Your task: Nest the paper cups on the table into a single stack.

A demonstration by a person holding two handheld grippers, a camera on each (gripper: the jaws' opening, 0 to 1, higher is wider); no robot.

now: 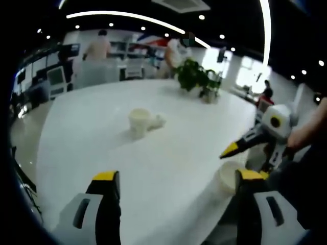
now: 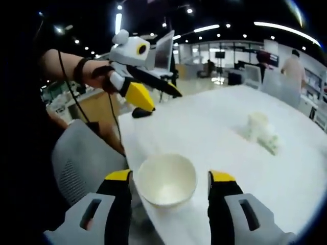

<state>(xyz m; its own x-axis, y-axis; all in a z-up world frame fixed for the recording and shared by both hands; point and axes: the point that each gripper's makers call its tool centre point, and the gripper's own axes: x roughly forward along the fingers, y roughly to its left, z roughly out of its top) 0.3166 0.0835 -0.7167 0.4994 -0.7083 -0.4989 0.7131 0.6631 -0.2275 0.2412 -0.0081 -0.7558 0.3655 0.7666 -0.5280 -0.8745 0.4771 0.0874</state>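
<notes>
A white paper cup (image 2: 167, 179) stands mouth-up at the table's near edge, between the jaws of my right gripper (image 2: 170, 176). The jaws are open, with a thin gap on each side of the cup. The same cup (image 1: 227, 178) appears in the left gripper view, just below the right gripper (image 1: 240, 145) coming in from the right. Farther out on the white table (image 1: 102, 132) stands another upright cup (image 1: 138, 121) with a tipped cup (image 1: 157, 122) against it; in the right gripper view they are the upright cup (image 2: 258, 122) and the tipped cup (image 2: 271, 140). My left gripper (image 1: 177, 176) hovers open over the table, also visible as the left gripper (image 2: 140, 89) in a hand.
A potted plant (image 1: 196, 76) stands at the table's far side. A grey mesh chair (image 2: 82, 163) is tucked by the near edge. A small black object (image 2: 142, 112) lies on the table corner. People stand at desks in the background (image 1: 99, 48).
</notes>
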